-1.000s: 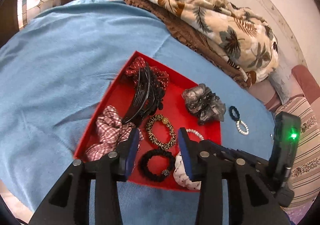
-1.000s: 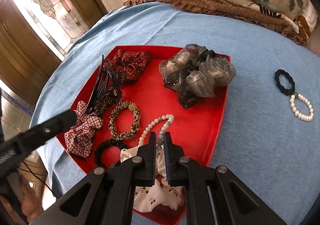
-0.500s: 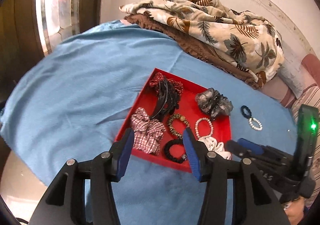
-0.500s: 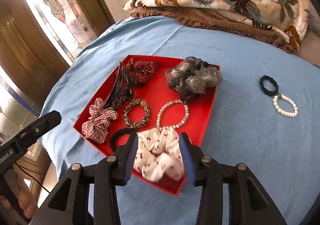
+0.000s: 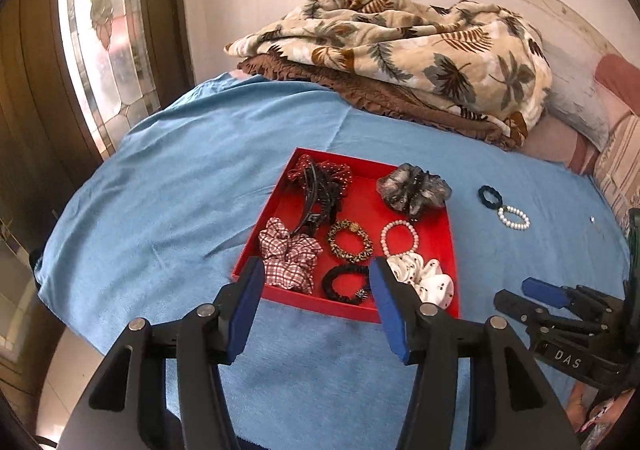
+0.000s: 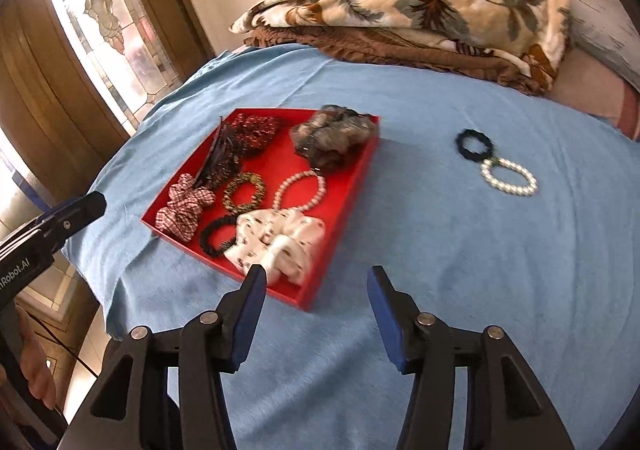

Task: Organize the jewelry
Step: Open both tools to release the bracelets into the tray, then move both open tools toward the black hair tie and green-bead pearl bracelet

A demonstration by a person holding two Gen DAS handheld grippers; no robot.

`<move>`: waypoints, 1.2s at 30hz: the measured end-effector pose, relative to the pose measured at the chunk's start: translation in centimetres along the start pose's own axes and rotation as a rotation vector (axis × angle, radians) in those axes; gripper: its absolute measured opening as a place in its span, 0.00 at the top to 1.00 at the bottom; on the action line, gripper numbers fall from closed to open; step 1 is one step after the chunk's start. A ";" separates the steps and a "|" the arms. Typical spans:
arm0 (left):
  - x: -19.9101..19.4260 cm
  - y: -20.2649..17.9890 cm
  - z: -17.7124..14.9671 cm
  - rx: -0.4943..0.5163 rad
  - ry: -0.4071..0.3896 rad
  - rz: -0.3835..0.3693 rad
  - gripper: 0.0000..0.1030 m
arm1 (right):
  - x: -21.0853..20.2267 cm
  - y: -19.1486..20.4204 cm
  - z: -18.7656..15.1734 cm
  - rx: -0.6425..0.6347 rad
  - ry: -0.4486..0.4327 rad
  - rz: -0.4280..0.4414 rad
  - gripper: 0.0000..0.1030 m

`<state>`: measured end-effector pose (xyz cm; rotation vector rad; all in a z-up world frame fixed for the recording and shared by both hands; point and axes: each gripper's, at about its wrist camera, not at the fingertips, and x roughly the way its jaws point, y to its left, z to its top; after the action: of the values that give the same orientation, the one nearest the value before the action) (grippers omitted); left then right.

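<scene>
The left gripper (image 5: 316,306) sits at the bottom centre of its own view with its blue-padded fingers (image 5: 243,306) spread wide and nothing between them, framing the near edge of the red tray (image 5: 450,250). The right gripper (image 6: 316,314) is likewise at the bottom of its view, fingers (image 6: 384,314) wide apart and empty, above bare blue sheet (image 6: 440,270) just to the right of the tray's near corner.

The tray lies in the middle of the left view, on the blue-covered bed. Inside it, the upper left corner holds a red dotted scrunchie (image 5: 340,170) with a black claw clip (image 5: 316,198) lying across it; the upper right holds a grey sheer scrunchie (image 5: 414,188). Below come a checked scrunchie (image 5: 288,254) at the left, a leopard-print hair tie (image 5: 350,242) in the centre and a pearl bracelet (image 5: 400,238) to its right. Along the near edge lie a black hair tie (image 5: 346,284) and a white patterned scrunchie (image 5: 426,282).

Outside the tray, well to its right on the sheet, a small black hair tie (image 6: 474,144) touches a second pearl bracelet (image 6: 508,178). A leaf-print blanket (image 5: 400,50) is heaped at the top of both views, against the wall.
</scene>
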<state>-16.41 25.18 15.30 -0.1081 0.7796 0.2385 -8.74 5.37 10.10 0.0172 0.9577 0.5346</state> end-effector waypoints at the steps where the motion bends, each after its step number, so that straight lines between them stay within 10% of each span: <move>1: -0.1 -0.4 0.0 0.011 0.000 0.004 0.48 | -0.2 -0.5 -0.2 0.006 -0.002 -0.008 0.44; 36: 6.5 -13.3 1.3 0.246 0.128 -0.057 0.40 | 0.0 -19.3 -2.5 0.326 -0.004 -0.121 0.39</move>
<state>-7.69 13.65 11.71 0.0872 0.9257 0.0810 -2.47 -11.98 3.96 0.2517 1.0263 0.2627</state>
